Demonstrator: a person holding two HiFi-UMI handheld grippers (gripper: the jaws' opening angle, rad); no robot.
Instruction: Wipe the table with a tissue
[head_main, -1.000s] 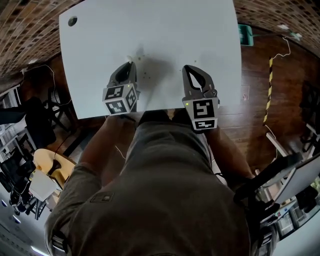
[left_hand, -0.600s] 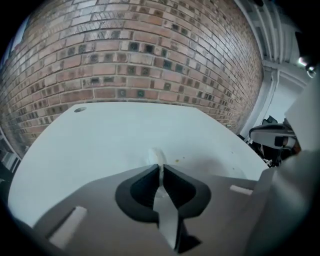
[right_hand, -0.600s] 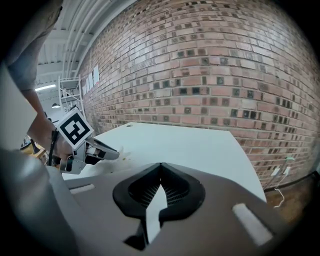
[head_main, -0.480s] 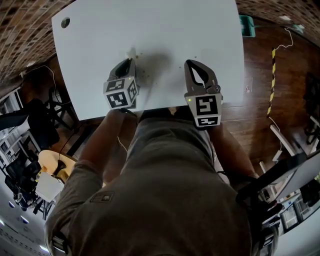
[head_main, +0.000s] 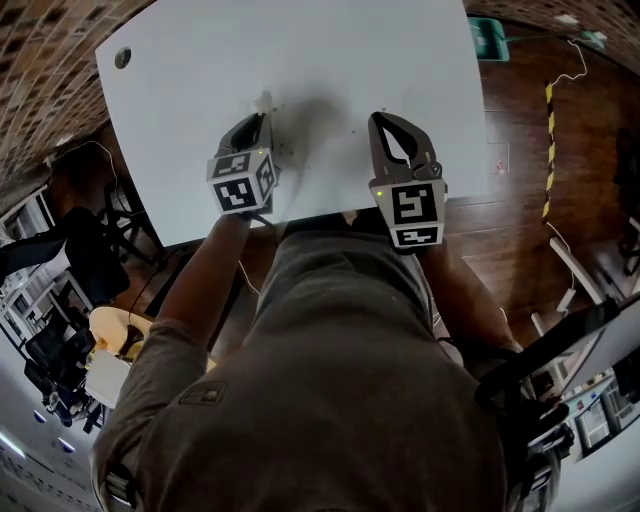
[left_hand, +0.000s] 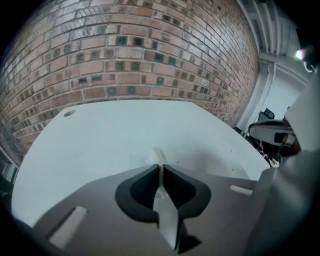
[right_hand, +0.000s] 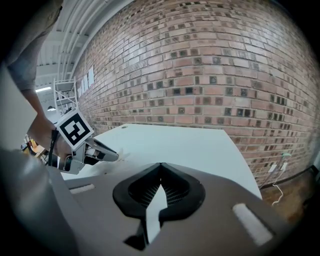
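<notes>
Left tongs (left_hand: 160, 168) pinch a small white tissue (left_hand: 156, 156), low over the desk (head_main: 300, 50). Right tongs (right_hand: 160, 165) are pressed together, empty. Tissue looks light, soft, easily torn; grip its bunched middle.

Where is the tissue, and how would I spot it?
Start at the big white table. The left tongs are shut on the tissue, a small white wad poking past their tips. The right tongs beside them hold nothing.
</notes>
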